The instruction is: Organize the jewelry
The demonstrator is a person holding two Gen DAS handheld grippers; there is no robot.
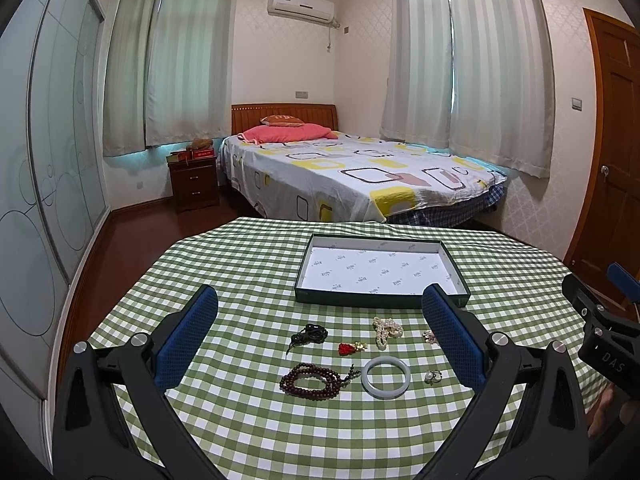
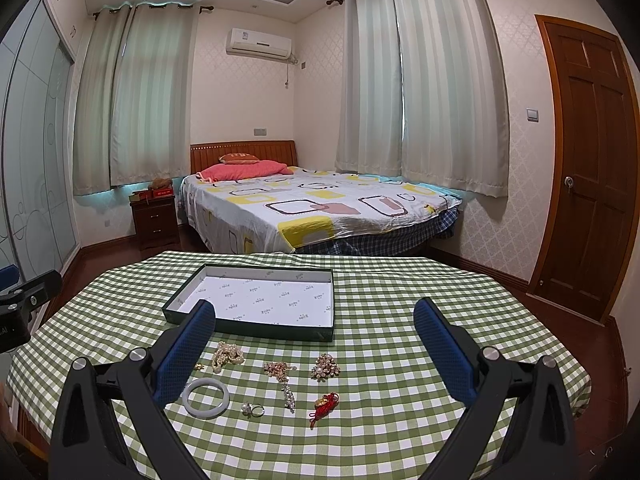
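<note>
**Little Legible Lettering**

Only one marking reads clearly: the white letters "DAS" on the black body of the right gripper (image 1: 600,344), seen at the right edge of the left wrist view, off to the right of the left tool's fingers.

The white lining of the green tray (image 1: 380,270), straight ahead of both tools beyond the jewellery, carries a repeated small dark logo print; it is too small to read in either view.

The orange cushion (image 1: 282,120) on the far bed bears pale lettering, blurred beyond reading. The red box (image 1: 202,155) on the nightstand, far ahead to the left, shows a faint light strip of text, also illegible.
</note>
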